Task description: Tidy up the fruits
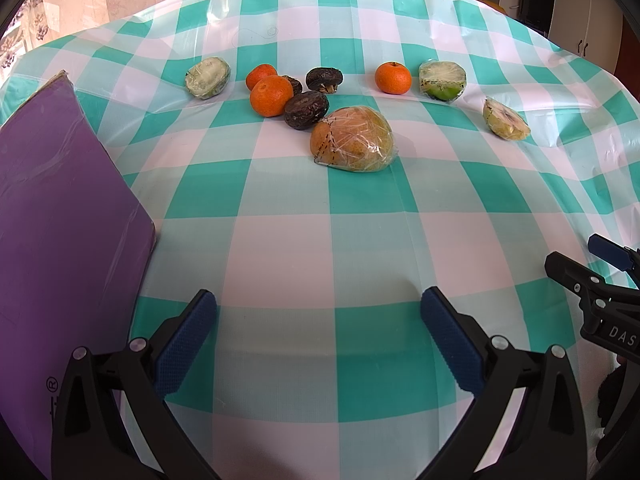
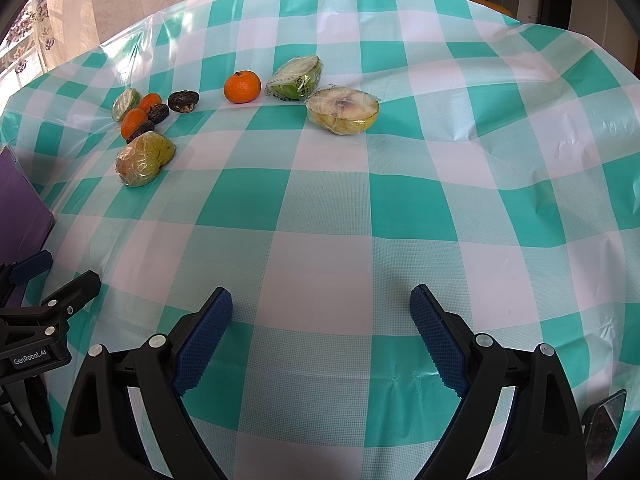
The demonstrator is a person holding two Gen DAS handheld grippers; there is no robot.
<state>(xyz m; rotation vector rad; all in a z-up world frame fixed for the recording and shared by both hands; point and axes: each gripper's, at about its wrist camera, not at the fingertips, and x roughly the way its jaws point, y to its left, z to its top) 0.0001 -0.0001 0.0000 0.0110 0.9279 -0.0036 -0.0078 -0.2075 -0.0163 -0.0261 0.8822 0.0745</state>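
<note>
Both grippers, left gripper (image 1: 318,344) and right gripper (image 2: 320,340), jaws wide apart, empty, above teal-and-white checked tablecloth's (image 1: 280,248) near edge; best approached low toward plastic-wrapped yellow-brown pear (image 1: 353,139), straddling widest part.

White "GenRobot.AI" label on the black body of the left gripper (image 2: 48,276), seen at the left edge of the right wrist view. White letters "DAS", cut off by the frame edge, on the black body of the right gripper (image 1: 576,258), at the right edge of the left wrist view. Black registered mark "®" near the bottom of the purple board (image 1: 60,208), with a bit of unreadable black print just below it. No other legible text.
</note>
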